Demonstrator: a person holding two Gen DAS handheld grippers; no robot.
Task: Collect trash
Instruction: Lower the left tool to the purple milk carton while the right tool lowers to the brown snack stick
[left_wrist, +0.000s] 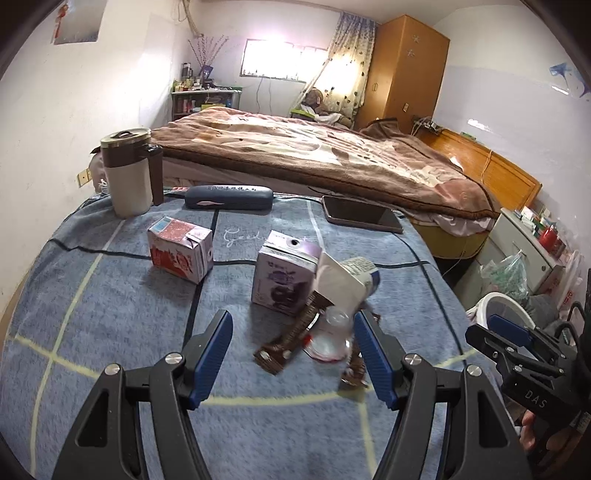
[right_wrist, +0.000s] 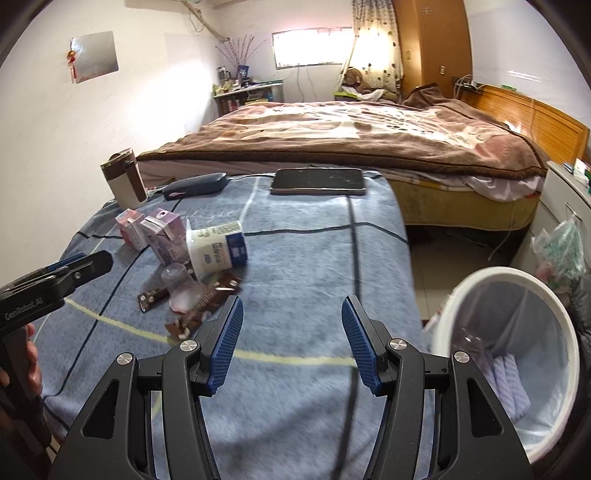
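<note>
Trash collection at an early stage. On the bench (left_wrist: 110, 295), draped in a blue checked cloth, the litter lies in one loose cluster: a red-and-white carton (left_wrist: 180, 254) standing apart to the left, a purple carton (left_wrist: 282, 275) upright near the middle, a white tub (right_wrist: 216, 251) tipped on its side against it, a small clear plastic bottle (left_wrist: 330, 334) lying in front, and two brown snack wrappers (left_wrist: 291, 338) under and beside the bottle. None of these is gripped. The white bin (right_wrist: 517, 354) stands on the floor just off the bench's right edge; inside it a clear, cup-like item and a pale ribbed object can be made out — possibly litter already dropped in, though what they are cannot be told.

The left hand-held gripper (left_wrist: 293, 360) hangs above the near bench with jaws spread; the bottle and wrappers sit between its blue pads in the left wrist view, apparently beyond the fingertips and untouched. The right hand-held gripper (right_wrist: 291, 341) is likewise spread and empty, over bare cloth between cluster and bin.

Judged remaining: all five or six pieces on the cloth. The mug (left_wrist: 127, 173), dark case (left_wrist: 229, 197) and tablet (left_wrist: 360, 218) along the far edge look like belongings — not trash.
</note>
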